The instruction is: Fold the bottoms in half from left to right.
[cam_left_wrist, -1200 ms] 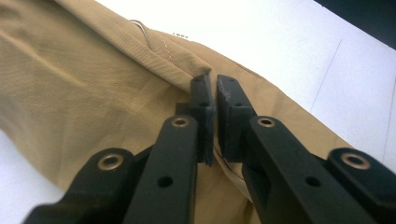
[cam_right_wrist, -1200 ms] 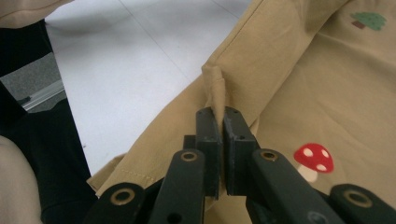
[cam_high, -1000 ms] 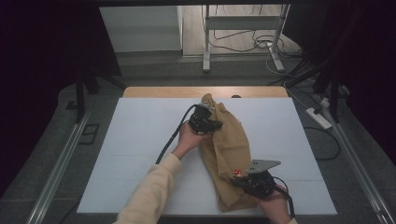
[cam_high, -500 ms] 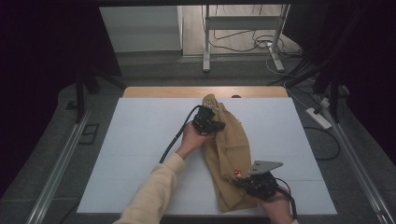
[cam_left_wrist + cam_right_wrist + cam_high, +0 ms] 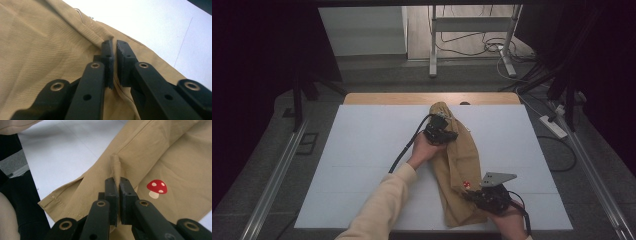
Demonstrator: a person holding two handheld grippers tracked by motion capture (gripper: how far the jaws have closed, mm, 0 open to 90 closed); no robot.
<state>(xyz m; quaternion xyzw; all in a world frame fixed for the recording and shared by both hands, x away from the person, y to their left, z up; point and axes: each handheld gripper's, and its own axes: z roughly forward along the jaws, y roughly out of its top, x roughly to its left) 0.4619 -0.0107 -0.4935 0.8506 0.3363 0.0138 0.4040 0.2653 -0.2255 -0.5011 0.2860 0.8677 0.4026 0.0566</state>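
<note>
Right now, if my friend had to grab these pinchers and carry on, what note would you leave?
Left gripper: jaws nearly shut on a fold at the far end of the tan trousers.
Right gripper: jaws shut on a pinched ridge of cloth at the near end, beside the red mushroom print.
The trousers lie bunched lengthwise on the white table.
Done: both ends gripped.
Left: probably spread or fold them; they look neither flat nor folded.

Dim room, grey floor (image 5: 377, 75), cables (image 5: 472, 47)
</note>
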